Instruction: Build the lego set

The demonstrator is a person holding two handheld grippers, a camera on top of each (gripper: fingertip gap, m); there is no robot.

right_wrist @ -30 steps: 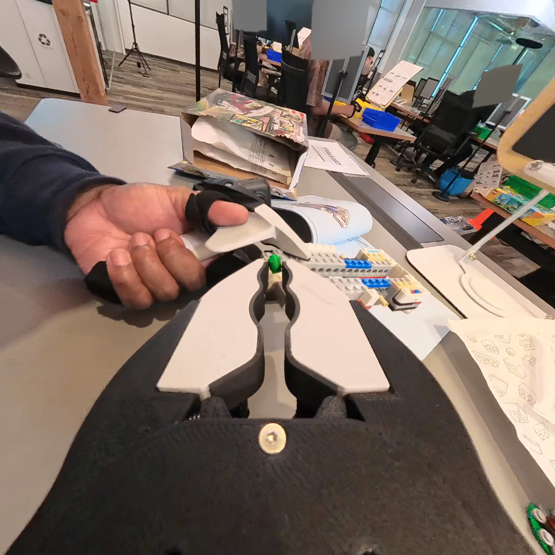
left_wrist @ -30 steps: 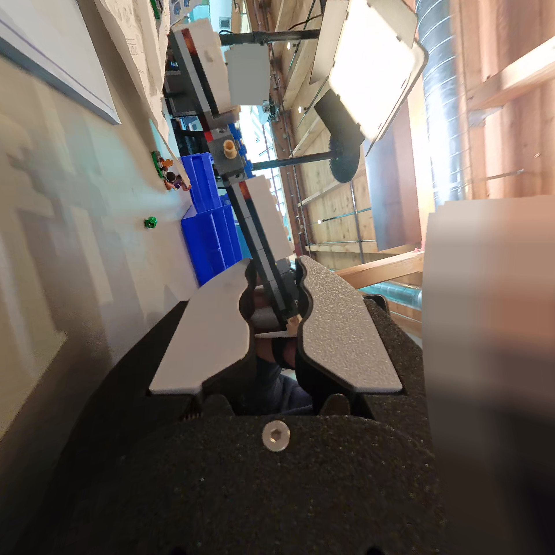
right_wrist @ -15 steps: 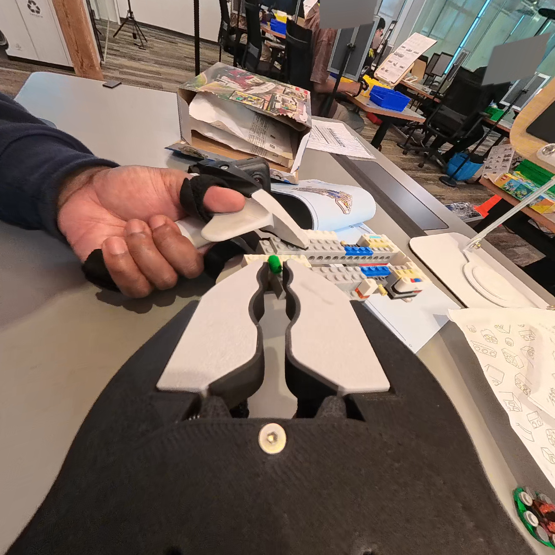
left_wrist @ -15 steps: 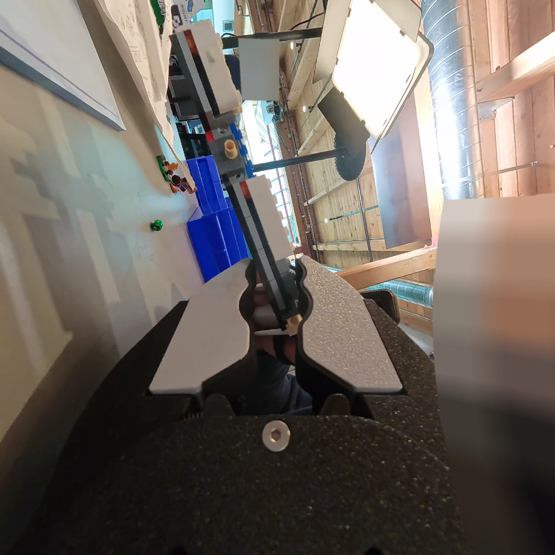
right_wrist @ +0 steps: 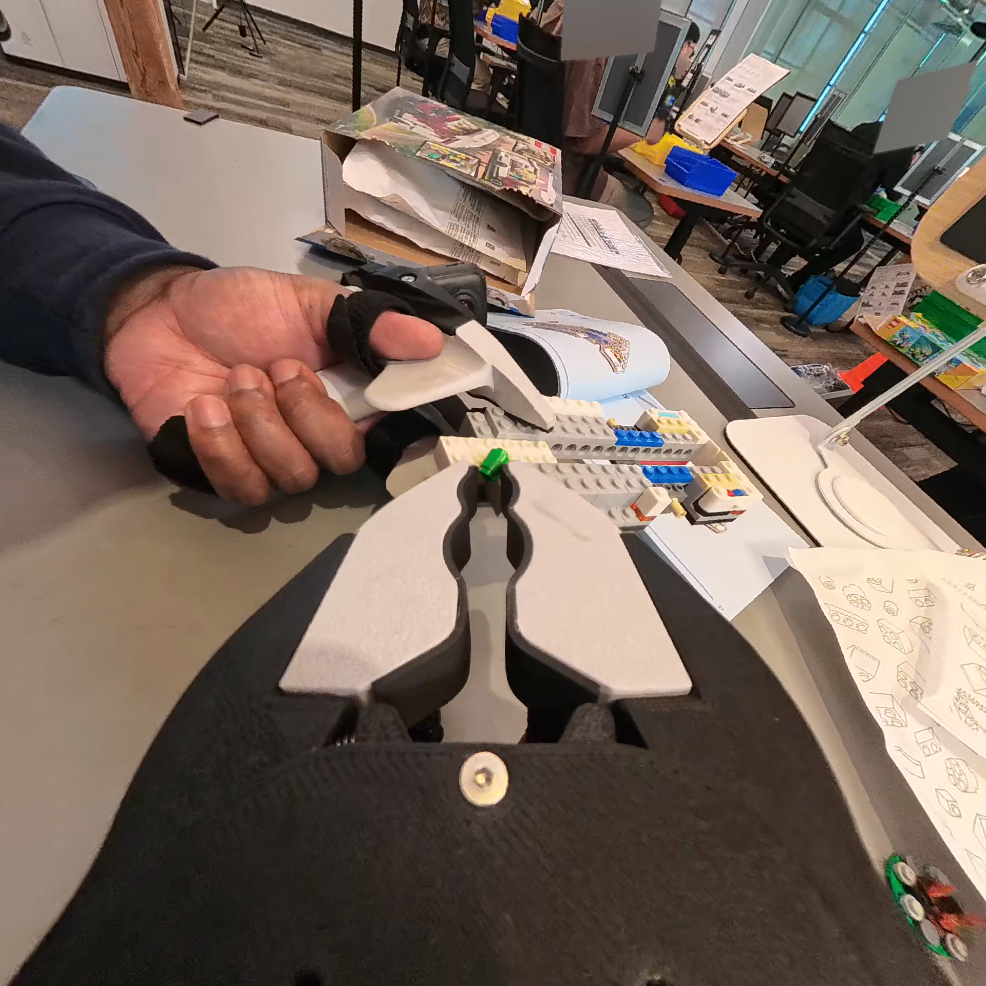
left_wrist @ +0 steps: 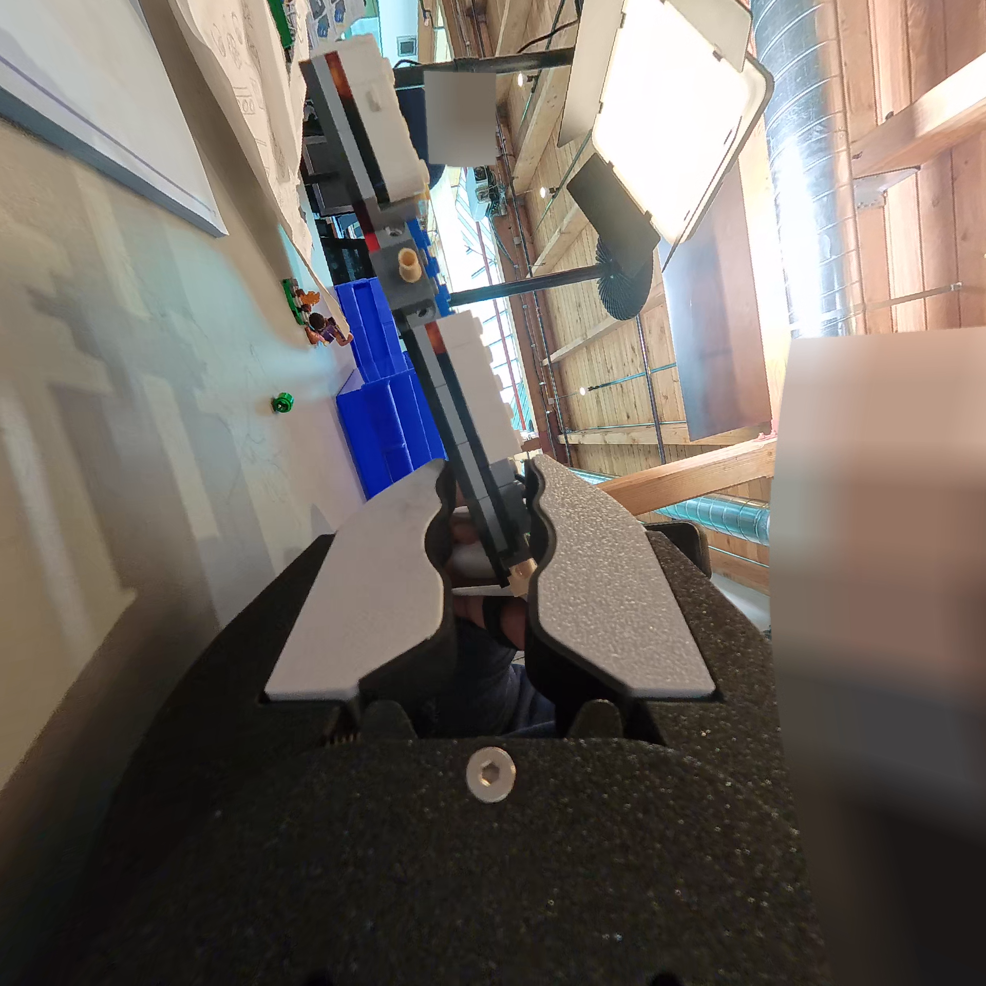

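Note:
My left gripper (left_wrist: 488,472) is shut on one end of a long brick model (left_wrist: 459,405) of grey, white and blue bricks. The model runs away from the fingers, tilted. In the right wrist view the model (right_wrist: 613,443) lies low over the grey table (right_wrist: 160,587), with a left finger (right_wrist: 512,384) pressed on its studs and a hand (right_wrist: 229,363) around that gripper. My right gripper (right_wrist: 491,475) is shut on a small green piece (right_wrist: 493,463), held at the model's near white brick (right_wrist: 469,445). I cannot tell if they touch.
An open cardboard box of papers (right_wrist: 443,181) and a curled booklet (right_wrist: 587,352) lie behind the model. A white lamp base (right_wrist: 832,469) and a printed sheet (right_wrist: 907,640) are on the right. Blue bins (left_wrist: 384,416) and a loose green piece (left_wrist: 281,403) show in the left wrist view. Left and right tips are no more than a few centimetres apart.
My right gripper has moved in towards the model's near white brick, still shut on the green piece. My left gripper keeps its hold on the model and has barely shifted.

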